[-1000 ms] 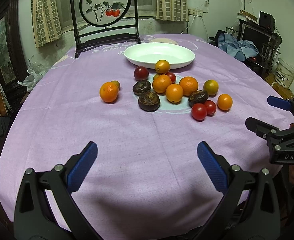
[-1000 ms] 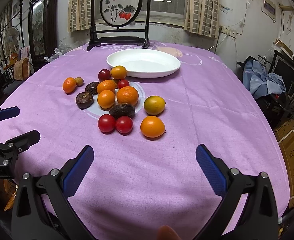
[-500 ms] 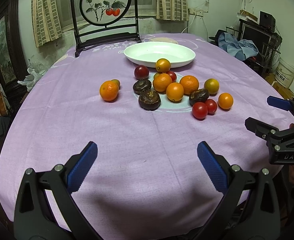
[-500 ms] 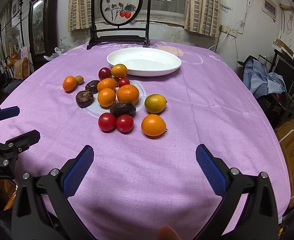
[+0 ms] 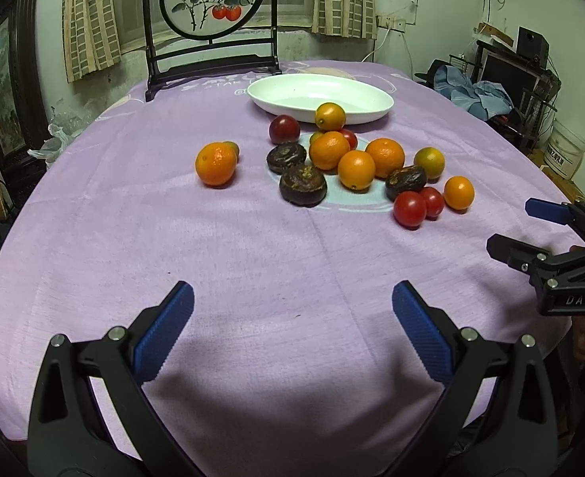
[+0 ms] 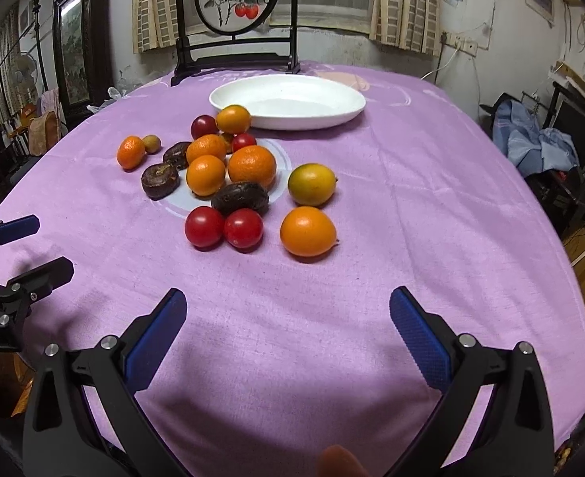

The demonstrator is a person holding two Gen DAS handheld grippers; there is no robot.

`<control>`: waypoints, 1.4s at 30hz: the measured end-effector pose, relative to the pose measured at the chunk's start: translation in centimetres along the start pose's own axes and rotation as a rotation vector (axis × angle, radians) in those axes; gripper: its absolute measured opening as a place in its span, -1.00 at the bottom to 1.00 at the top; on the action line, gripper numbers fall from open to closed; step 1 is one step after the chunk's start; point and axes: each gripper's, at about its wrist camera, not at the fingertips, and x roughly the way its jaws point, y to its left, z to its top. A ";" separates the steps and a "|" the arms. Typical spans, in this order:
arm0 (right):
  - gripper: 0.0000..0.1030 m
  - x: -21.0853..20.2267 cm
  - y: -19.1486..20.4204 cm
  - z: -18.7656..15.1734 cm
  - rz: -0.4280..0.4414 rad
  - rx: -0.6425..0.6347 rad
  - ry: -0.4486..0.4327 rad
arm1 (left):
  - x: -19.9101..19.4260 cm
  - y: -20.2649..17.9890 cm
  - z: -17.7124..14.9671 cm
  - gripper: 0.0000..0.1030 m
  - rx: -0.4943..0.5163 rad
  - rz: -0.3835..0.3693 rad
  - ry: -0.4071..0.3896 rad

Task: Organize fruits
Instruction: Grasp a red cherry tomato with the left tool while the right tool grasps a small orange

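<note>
Mid-frame, fruit (image 6: pixel 232 177) lies loose below an empty dish (image 6: pixel 288 101). Both tongs, left (image 5: pixel 292 332) and right (image 6: pixel 288 330), gape, holding nothing. Best start: nearest orange (image 6: pixel 308 231), gripped gently.
</note>
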 end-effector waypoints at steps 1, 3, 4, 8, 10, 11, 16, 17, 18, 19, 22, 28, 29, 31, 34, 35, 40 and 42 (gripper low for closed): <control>0.97 0.2 0.0 0.1 0.010 0.001 -0.002 | 0.2 0.1 -0.1 0.96 -0.003 -0.004 0.001; 0.97 0.5 -0.2 0.5 0.027 0.002 -0.011 | 0.5 0.4 -0.2 0.96 -0.007 -0.013 0.002; 0.97 0.6 -0.4 0.7 0.031 0.001 -0.015 | 0.7 0.5 -0.2 0.96 -0.008 -0.018 0.003; 0.51 1.7 -2.0 1.5 0.051 0.024 0.004 | 1.1 0.8 -0.5 0.96 0.012 -0.024 0.006; 0.42 2.6 -2.8 2.0 0.060 0.039 0.028 | 1.3 0.8 -0.5 0.96 0.019 -0.029 0.006; 0.38 3.1 -3.2 2.3 0.070 0.043 0.040 | 1.4 0.9 -0.5 0.96 0.019 -0.034 0.009; 0.33 4.7 -3.7 3.2 0.129 0.039 0.076 | 1.8 0.4 -0.3 0.96 0.041 -0.063 0.023; 0.30 5.1 -3.7 3.4 0.135 0.032 0.084 | 1.9 0.3 -0.2 0.96 0.046 -0.065 0.023; 0.26 5.3 -3.7 3.5 0.139 0.028 0.088 | 2.0 0.2 -0.1 0.96 0.051 -0.068 0.023; 0.24 5.5 -3.7 3.6 0.146 0.025 0.094 | 2.1 0.1 0.1 0.96 0.053 -0.071 0.024; -0.04 5.9 -4.0 3.7 0.174 0.033 0.110 | 2.4 -0.3 0.7 0.96 0.043 -0.099 0.029; -0.15 5.3 -6.5 3.2 0.267 0.170 0.072 | 4.0 -1.7 2.7 0.92 0.034 -0.227 0.058; -0.15 5.2 -6.8 3.1 0.274 0.184 0.063 | 4.3 -2.1 3.1 0.89 0.038 -0.247 0.063; -0.15 4.9 -6.7 3.1 0.280 0.179 0.054 | 5.0 -2.8 4.1 0.82 0.047 -0.280 0.075; -0.15 4.8 -6.7 3.1 0.296 0.170 0.052 | 6.4 -4.3 5.3 0.55 0.089 -0.289 0.094; -0.15 4.8 -6.7 3.1 0.302 0.175 0.052 | 6.7 -4.7 5.5 0.41 0.105 -0.283 0.103; -0.15 4.8 -6.7 3.2 0.326 0.170 0.043 | 8.5 -6.8 5.9 0.07 0.146 -0.299 0.158; -0.15 4.7 -6.7 3.2 0.333 0.168 0.037 | 8.8 -7.7 6.1 0.06 0.174 -0.289 0.155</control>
